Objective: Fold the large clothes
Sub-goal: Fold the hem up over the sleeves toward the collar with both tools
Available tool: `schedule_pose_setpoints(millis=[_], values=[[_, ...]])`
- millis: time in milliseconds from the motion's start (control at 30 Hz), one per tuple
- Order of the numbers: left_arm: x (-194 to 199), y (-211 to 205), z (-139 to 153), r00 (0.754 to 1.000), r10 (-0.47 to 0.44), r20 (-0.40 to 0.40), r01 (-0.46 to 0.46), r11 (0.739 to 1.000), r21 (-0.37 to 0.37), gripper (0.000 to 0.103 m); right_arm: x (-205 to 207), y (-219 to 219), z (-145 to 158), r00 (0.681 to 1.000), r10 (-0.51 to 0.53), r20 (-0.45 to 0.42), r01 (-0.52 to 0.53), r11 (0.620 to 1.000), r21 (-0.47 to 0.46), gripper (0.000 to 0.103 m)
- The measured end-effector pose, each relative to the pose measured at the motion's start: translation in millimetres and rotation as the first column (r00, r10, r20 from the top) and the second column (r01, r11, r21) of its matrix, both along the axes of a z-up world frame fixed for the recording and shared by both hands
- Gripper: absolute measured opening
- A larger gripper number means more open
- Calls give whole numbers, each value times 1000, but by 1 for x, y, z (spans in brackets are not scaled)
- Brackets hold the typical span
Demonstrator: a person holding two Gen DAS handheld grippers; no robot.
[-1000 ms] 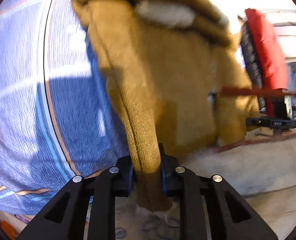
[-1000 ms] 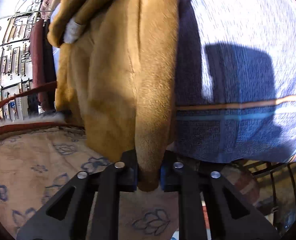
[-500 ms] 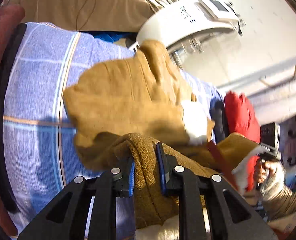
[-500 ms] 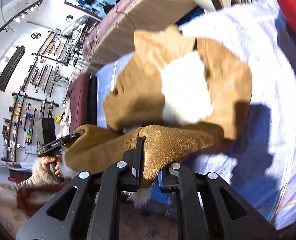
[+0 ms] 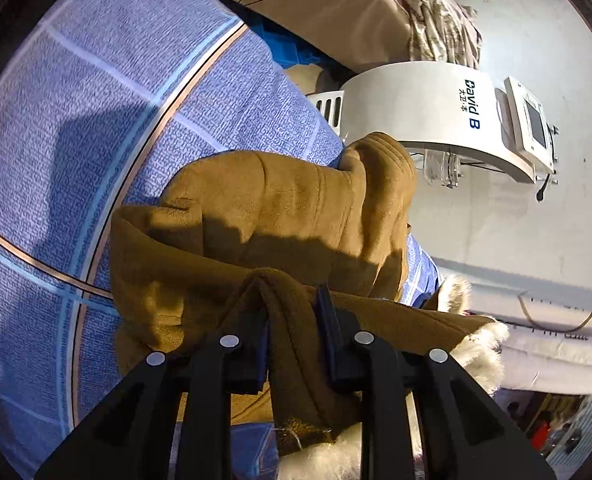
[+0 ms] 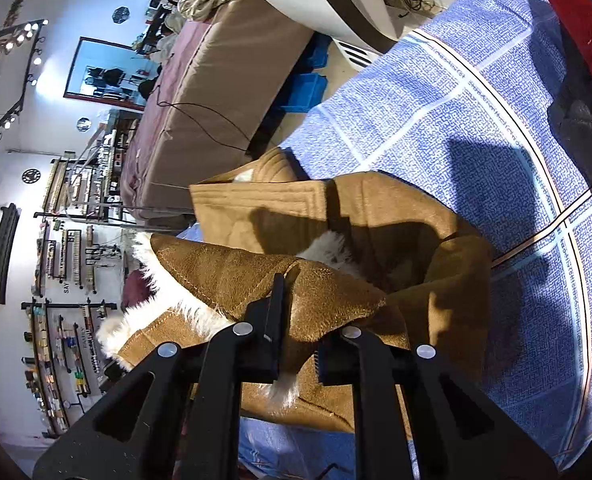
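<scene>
A tan suede coat (image 5: 256, 200) with white fleece lining lies bunched on a blue checked bed cover (image 5: 96, 100). My left gripper (image 5: 292, 320) holds a raised fold of the coat's edge between its pads, and its jaws are opening. In the right wrist view the same coat (image 6: 376, 208) spreads over the cover (image 6: 476, 100), fleece showing at its edge. There my right gripper (image 6: 300, 320) is shut on a suede flap with fleece trim hanging below the pads.
A white curved machine (image 5: 436, 108) with a small screen stands past the bed. A tan and maroon mattress (image 6: 224, 80) lies behind, with blue crates (image 6: 304, 88) beside it. A red garment (image 6: 576, 8) lies at the cover's far corner. Wall shelves (image 6: 64, 240) fill the left.
Both grippers have swung the coat's edge up from the bedside and across over the bed. The coat now lies doubled on the blue cover. Both views have rolled.
</scene>
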State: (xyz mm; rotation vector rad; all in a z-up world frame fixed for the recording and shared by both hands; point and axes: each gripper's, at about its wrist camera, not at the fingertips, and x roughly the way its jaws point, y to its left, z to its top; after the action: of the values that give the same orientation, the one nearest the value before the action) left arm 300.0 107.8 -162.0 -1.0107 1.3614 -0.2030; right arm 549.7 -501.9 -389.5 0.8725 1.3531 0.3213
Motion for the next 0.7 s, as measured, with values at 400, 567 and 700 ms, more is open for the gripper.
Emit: schedule_pose_setpoints(millis=[400,567,700], values=[[-30,25,26,999,4,-33,-8,990,-140,43,20,8,-40,993,-83,-79,79,996,-49,13],[-38,66,48,982,191,13,-191,981,36,73,33,16,-53,992,-79,-95,69,992,-102,13],[-39,75,81,990,123,73,-140,940,311,73,32,8,-67,982,-138,-126,130,989,-71,13]])
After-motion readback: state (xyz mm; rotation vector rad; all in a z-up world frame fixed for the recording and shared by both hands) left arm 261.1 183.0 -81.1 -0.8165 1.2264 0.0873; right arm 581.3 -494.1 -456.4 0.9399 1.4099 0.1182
